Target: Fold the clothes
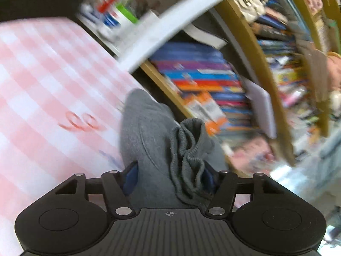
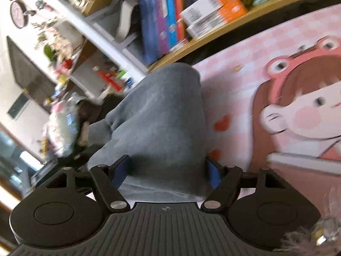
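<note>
The garment (image 1: 147, 136) is grey, soft knit. In the left wrist view a gathered, ribbed elastic band (image 1: 187, 149) bunches at its right edge, and a curved seam runs across the smooth part. In the right wrist view the same grey cloth (image 2: 162, 123) rises in a broad fold toward 12 o'clock, with a ribbed cuff (image 2: 100, 130) sticking out at 9 o'clock.

The left gripper (image 1: 169, 177) has its jaws closed narrowly on the garment, blue pads (image 1: 131, 176) pressing either side of the bunched cloth. The right gripper (image 2: 168, 171) grips likewise, its jaws clamped on a thick fold.

Both views are tilted and blurred. The garment hangs between the jaws over the pink checked tabletop (image 1: 42, 81), which lies at 9 o'clock in the left view and at 3 o'clock in the right. Bookshelves (image 1: 202, 81) fill the background.
</note>
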`<state>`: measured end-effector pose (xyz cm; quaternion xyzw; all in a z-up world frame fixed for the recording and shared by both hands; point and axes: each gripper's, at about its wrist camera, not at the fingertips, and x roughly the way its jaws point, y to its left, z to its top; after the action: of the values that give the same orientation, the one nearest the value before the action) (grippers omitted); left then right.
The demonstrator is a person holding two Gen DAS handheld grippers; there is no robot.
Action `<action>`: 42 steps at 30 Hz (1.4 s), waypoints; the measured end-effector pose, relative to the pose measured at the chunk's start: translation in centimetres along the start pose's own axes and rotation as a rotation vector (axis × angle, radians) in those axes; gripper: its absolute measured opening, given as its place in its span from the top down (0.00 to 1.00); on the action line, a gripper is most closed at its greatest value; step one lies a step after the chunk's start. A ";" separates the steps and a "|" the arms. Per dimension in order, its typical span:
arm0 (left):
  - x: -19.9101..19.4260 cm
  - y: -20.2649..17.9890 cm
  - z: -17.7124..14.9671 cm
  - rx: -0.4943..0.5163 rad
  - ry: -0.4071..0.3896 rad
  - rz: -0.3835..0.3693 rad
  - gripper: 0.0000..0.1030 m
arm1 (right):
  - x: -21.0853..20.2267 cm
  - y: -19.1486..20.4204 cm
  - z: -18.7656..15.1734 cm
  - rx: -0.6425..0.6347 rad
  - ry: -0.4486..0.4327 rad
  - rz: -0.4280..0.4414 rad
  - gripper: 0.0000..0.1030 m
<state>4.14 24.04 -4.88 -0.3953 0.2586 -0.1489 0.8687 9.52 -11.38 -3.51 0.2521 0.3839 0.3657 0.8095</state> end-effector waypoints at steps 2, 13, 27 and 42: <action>0.4 -0.8 -0.3 0.046 0.004 0.034 0.41 | -0.6 -0.5 0.2 0.005 -0.017 -0.021 0.29; 1.4 -2.3 -1.1 0.146 -0.007 0.124 0.16 | -0.6 -0.2 0.5 -0.087 -0.035 -0.099 0.35; 1.2 -2.9 -1.3 0.171 -0.014 0.073 0.45 | -2.2 2.0 0.2 -0.242 -0.050 -0.101 0.66; 2.7 -2.3 -1.3 0.135 0.035 0.083 0.22 | -0.7 -1.1 1.2 -0.031 0.046 -0.027 0.54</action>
<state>5.51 20.48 -4.76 -0.3219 0.2792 -0.1368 0.8943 10.64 -12.80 -3.26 0.2258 0.4001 0.3662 0.8092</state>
